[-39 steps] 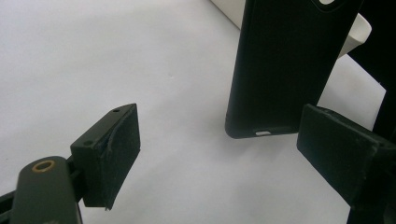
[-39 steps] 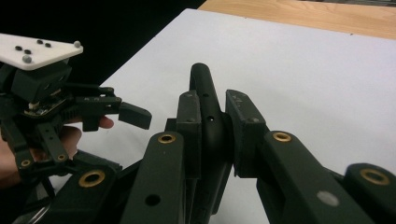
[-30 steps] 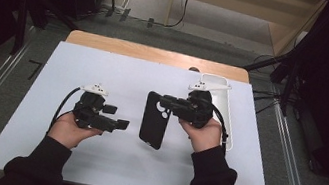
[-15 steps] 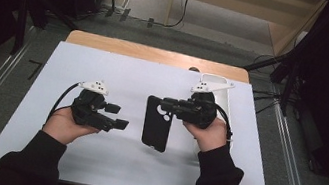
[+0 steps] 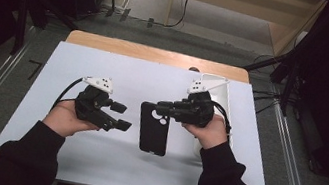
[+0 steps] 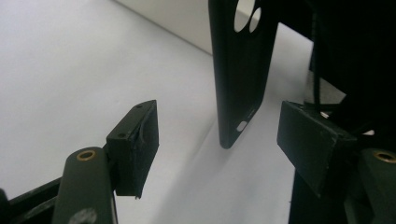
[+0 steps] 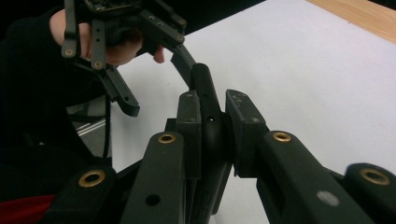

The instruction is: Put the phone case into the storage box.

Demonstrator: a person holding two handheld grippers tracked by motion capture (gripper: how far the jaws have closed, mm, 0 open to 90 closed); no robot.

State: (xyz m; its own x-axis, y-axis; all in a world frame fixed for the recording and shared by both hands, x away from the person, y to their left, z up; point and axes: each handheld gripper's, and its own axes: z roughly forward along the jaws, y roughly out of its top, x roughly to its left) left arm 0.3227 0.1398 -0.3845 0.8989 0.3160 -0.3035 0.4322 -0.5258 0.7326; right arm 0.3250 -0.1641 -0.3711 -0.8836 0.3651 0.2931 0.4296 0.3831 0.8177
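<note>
The right hand-held gripper (image 5: 160, 107) stays clenched on the black phone case (image 5: 153, 128) mid-bench, while the left hand-held gripper (image 5: 122, 117), released with nothing between its jaws, has narrowed slightly and risen.

A white tray (image 5: 226, 90) lay at the right of the white board (image 5: 55, 69), which covered a wooden table (image 5: 110, 43); cables (image 5: 265, 97) trailed beside it.
</note>
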